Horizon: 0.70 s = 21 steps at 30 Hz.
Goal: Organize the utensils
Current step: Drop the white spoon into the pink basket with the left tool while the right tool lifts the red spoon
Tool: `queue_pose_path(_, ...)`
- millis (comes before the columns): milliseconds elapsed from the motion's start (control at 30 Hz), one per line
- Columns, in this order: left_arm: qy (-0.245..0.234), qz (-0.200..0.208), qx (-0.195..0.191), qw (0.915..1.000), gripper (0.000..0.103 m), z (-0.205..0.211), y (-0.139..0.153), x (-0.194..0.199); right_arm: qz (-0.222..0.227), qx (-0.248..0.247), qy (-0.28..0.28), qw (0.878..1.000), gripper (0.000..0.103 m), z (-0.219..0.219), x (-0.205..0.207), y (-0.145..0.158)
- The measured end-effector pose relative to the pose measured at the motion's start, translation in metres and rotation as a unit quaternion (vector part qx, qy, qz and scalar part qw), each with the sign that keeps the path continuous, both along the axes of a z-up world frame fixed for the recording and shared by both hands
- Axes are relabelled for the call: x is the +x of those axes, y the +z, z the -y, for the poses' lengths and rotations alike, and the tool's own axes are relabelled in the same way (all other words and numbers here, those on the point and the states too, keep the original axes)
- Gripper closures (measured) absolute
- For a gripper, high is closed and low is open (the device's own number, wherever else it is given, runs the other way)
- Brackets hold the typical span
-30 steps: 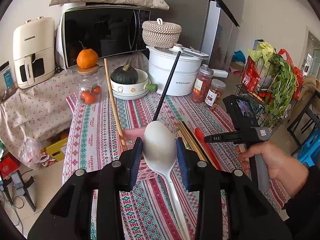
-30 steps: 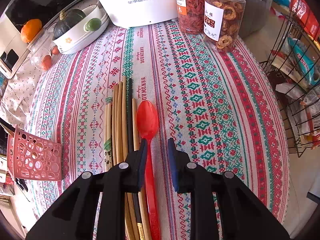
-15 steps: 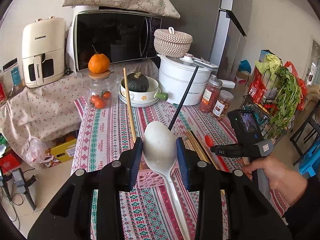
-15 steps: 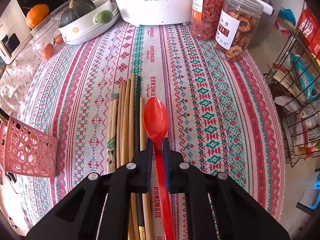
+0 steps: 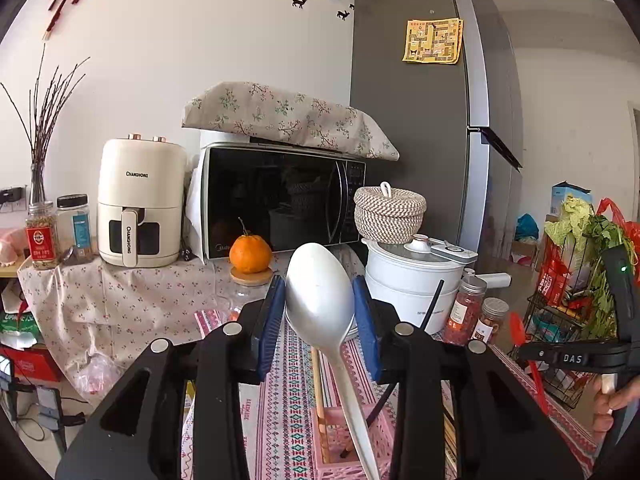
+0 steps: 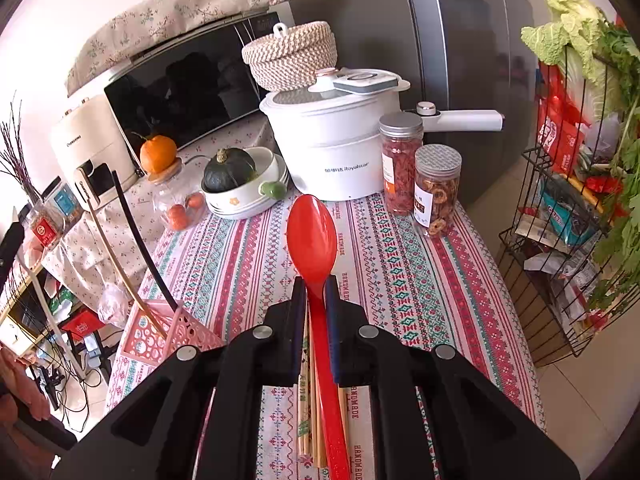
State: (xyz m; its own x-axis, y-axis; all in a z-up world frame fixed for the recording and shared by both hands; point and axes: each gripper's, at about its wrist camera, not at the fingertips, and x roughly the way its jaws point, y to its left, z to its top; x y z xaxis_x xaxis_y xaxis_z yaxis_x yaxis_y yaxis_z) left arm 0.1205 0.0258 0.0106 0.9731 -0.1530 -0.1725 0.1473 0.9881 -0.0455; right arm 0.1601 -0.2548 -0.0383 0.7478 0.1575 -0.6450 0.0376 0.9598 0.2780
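My left gripper (image 5: 320, 308) is shut on the bowl of a white spoon (image 5: 318, 280), held raised with its handle slanting down over the pink basket (image 5: 348, 454). A wooden chopstick (image 6: 116, 264) and a black chopstick (image 6: 140, 248) stand in that pink basket (image 6: 156, 336). My right gripper (image 6: 316, 292) is shut on the neck of a red spoon (image 6: 312, 236), lifted above the patterned tablecloth (image 6: 420, 280). Several chopsticks (image 6: 306, 420) lie on the cloth beneath it. In the left wrist view the right gripper (image 5: 524, 354) shows at the right with the red spoon (image 5: 517, 328).
At the back of the table stand a white pot (image 6: 332, 152), two jars (image 6: 436, 188), a bowl with a dark squash (image 6: 240, 184) and a glass jar topped by an orange (image 6: 158, 154). A wire rack of vegetables (image 6: 560, 240) stands off the table's right edge.
The right gripper closed on the red spoon and lifted it off the table. The left gripper tilted upward with the white spoon still in it.
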Motion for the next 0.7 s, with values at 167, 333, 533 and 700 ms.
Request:
queue_pose_path(167,0.024,0.022,0.027,0.9991,0.070,0.011,-0.015,0.019,0.045,-0.003,0.001,0.999,0.093,-0.007,-0.004,0.013)
queue_pose_path(333,0.038,0.011,0.041,0.9984,0.070,0.016,-0.040,0.037,0.060,0.003,0.001,0.998,0.093,-0.012,-0.002,0.013)
queue_pose_path(533,0.009,-0.029,0.034,0.9990,0.069,0.015,-0.057,0.049,0.078,-0.008,0.011,0.997,0.093,-0.022,-0.002,0.013)
queue_pose_path(700,0.001,-0.068,0.009,0.9976,0.043,0.006,-0.052,0.047,0.095,0.014,0.006,0.995,0.093,-0.025,-0.007,0.019)
